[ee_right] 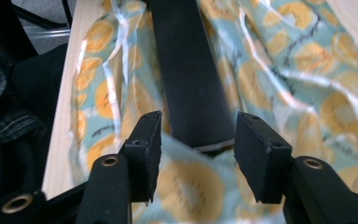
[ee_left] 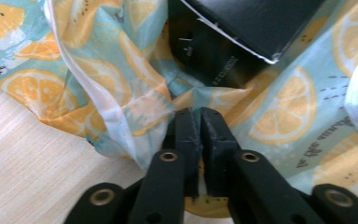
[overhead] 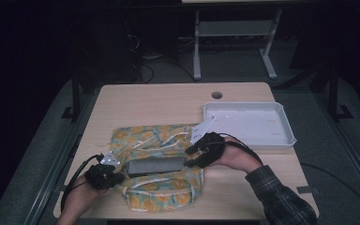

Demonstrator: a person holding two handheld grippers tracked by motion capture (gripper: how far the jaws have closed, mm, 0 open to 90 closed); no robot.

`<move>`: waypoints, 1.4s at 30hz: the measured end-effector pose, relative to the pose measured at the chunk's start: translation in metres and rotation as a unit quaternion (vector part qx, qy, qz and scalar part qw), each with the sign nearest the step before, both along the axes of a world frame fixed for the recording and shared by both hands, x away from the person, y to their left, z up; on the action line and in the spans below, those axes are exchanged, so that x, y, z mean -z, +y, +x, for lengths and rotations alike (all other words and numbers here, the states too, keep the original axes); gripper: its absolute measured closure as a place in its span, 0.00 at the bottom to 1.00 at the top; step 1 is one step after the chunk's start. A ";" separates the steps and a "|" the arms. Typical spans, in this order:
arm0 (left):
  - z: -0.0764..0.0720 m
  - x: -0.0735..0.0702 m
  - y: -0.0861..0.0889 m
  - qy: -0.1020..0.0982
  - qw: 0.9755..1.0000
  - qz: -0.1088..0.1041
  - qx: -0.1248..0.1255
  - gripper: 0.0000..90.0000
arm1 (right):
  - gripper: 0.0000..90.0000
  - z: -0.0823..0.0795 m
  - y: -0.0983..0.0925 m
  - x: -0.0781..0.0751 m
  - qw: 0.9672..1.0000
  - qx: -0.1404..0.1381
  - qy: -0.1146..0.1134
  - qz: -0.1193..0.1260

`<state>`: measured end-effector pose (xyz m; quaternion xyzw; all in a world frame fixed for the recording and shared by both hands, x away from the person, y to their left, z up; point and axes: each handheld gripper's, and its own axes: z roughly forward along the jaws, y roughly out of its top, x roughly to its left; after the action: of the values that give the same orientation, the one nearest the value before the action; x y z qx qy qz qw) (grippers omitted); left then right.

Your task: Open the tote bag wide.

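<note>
Left hand-held gripper [ee_left: 200,122]: jaws pinched together on a fold of the thin cloth printed with orange slices on pale blue [ee_left: 121,70], at the cloth's left end near the desk's front-left corner; the grip reads as clenched on fabric. Right hand-held gripper [ee_right: 198,144]: jaws parted, pads clear of everything, nothing held; it stands over the right end of the long flat black rectangular box [ee_right: 191,84]. In the high view the left hand-held gripper [overhead: 104,176] and the right hand-held gripper [overhead: 204,150] flank that box [overhead: 155,166], which lies on the cloth [overhead: 154,197] in the front half of the light wooden desk [overhead: 168,96], its long axis running left to right along the front edge. From the right hand-held gripper the box extends straight ahead, end-on, between the line of its jaws; this hand is judged nearer to the box's right end, the left one to the other. A shallow white plastic tray [overhead: 288,126] sits at the right rear of the desk, well apart from the cloth.
</note>
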<state>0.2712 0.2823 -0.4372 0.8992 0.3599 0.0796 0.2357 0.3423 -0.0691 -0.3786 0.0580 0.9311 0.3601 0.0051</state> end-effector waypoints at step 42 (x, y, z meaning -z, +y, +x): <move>-0.010 0.001 0.002 0.008 0.999 -0.038 0.019 0.60 | 0.43 0.010 0.082 0.045 0.988 -0.082 -0.019 -0.131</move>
<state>0.2611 0.2847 -0.4381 0.8968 0.3475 0.0539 0.2684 0.3523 0.0130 -0.4238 -0.0265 0.9716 0.2350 0.0010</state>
